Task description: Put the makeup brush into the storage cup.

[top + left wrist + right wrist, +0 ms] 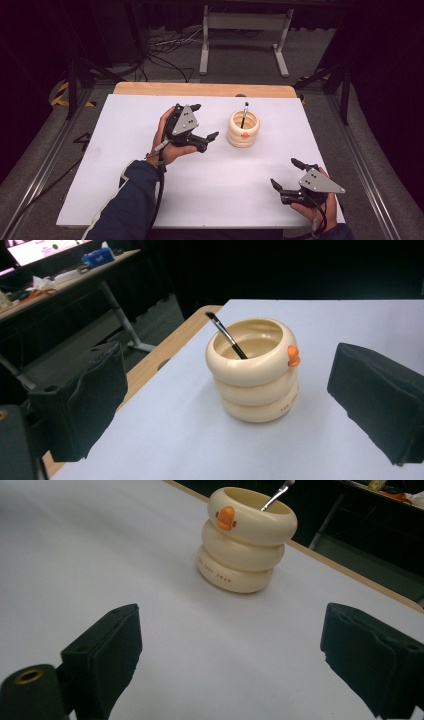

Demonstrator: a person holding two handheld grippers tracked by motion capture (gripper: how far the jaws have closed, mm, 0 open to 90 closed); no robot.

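A cream ringed cup (243,129) with an orange beak stands right of the table's middle, and a thin dark brush (244,114) leans inside it. The cup (254,371) with its brush (226,335) also appears in the left gripper view. In the right gripper view the cup (246,539) shows its beak, and the brush tip (278,493) pokes over the rim. My left gripper (205,121) hovers just left of the cup, open, with nothing between its pads. My right gripper (285,173) rests open near the front right corner, also with nothing in it.
The white tabletop (125,165) has a wooden strip (150,89) along its far edge. Beyond it stand a metal frame (245,30) and loose cables (165,45) on the floor. A side desk with clutter (55,275) lies off the left.
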